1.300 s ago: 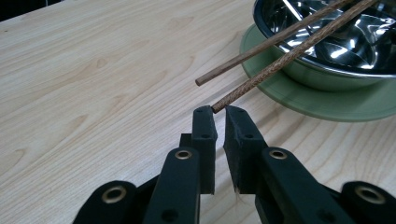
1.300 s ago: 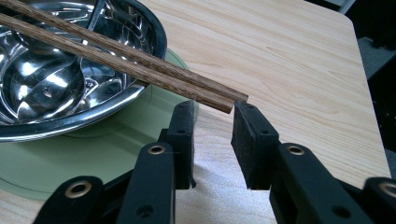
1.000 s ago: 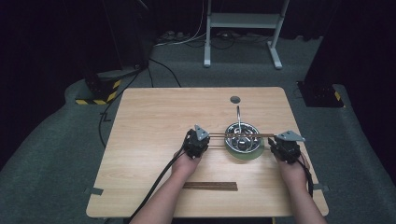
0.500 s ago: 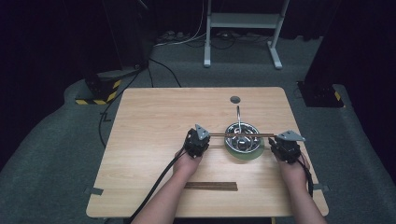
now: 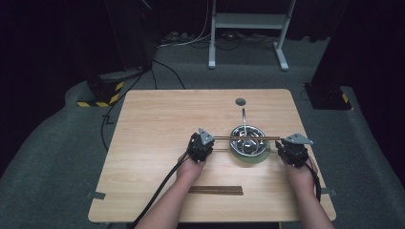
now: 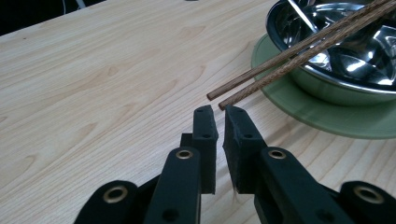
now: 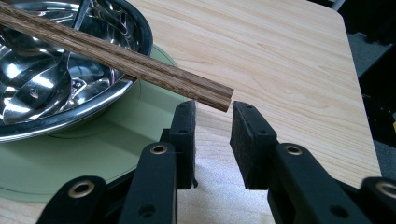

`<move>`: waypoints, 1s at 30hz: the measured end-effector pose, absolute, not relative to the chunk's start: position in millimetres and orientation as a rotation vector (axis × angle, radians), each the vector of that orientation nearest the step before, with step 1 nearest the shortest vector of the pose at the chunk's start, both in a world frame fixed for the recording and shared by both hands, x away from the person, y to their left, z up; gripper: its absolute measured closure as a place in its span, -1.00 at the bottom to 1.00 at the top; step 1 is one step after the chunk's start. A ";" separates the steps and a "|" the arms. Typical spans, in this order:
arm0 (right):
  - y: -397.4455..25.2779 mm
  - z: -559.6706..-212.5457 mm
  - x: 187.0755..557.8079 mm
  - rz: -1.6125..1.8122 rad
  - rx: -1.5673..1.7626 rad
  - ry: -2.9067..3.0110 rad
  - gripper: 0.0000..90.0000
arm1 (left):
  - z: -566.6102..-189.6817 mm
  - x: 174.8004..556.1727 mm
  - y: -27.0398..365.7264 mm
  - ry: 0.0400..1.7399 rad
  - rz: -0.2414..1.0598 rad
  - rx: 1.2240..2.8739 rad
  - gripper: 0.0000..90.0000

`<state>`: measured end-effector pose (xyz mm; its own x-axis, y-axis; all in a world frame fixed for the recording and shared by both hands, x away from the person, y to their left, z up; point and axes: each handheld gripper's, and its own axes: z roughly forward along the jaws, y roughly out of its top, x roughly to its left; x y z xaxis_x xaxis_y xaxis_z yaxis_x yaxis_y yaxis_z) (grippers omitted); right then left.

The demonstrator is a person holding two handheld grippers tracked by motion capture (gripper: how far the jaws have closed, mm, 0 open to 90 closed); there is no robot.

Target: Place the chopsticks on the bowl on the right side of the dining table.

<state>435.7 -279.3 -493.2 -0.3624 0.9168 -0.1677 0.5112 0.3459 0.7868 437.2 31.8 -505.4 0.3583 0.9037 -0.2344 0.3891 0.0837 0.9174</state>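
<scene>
— What's your left gripper (image 5: 202, 143) doing?
— Its jaws are nearly closed, with nothing between them, just short of the chopsticks (image 5: 246, 138).
— And where are the chopsticks?
— Lying across the metal bowl (image 5: 248, 141), which stands on a green plate (image 5: 249, 157).
— Your right gripper (image 5: 291, 149)?
— Its jaws stand apart and hold nothing, just off the other ends. A second pair of chopsticks (image 5: 216, 190) lies nearer me.

we see brown wood-grained chopsticks (image 5: 246, 138) over a shiny silver bowl (image 5: 247, 141) on a pale green plate (image 5: 248, 157); the table (image 5: 157, 119) is light, streaked wood, and both grippers' jaws are black.
</scene>
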 end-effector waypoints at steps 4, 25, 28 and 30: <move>-278.9 -493.1 436.0 0.853 1.232 2.001 0.56 | -506.3 438.5 31.5 1.235 0.559 1.493 0.86; -277.4 -495.4 437.7 0.845 1.231 2.000 0.56 | -505.3 441.7 31.7 1.232 0.546 1.510 0.91; -277.8 -495.2 437.7 0.848 1.240 1.999 0.56 | -505.4 441.9 30.8 1.228 0.546 1.502 0.92; -277.8 -495.2 437.6 0.847 1.240 1.999 0.56 | -505.4 442.0 30.5 1.226 0.543 1.502 0.92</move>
<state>437.6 -277.8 -495.2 -0.3578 0.9171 -0.1758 0.5115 0.3500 0.7848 442.0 30.5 -505.4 0.3661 0.8927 -0.2627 0.4053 0.1011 0.9086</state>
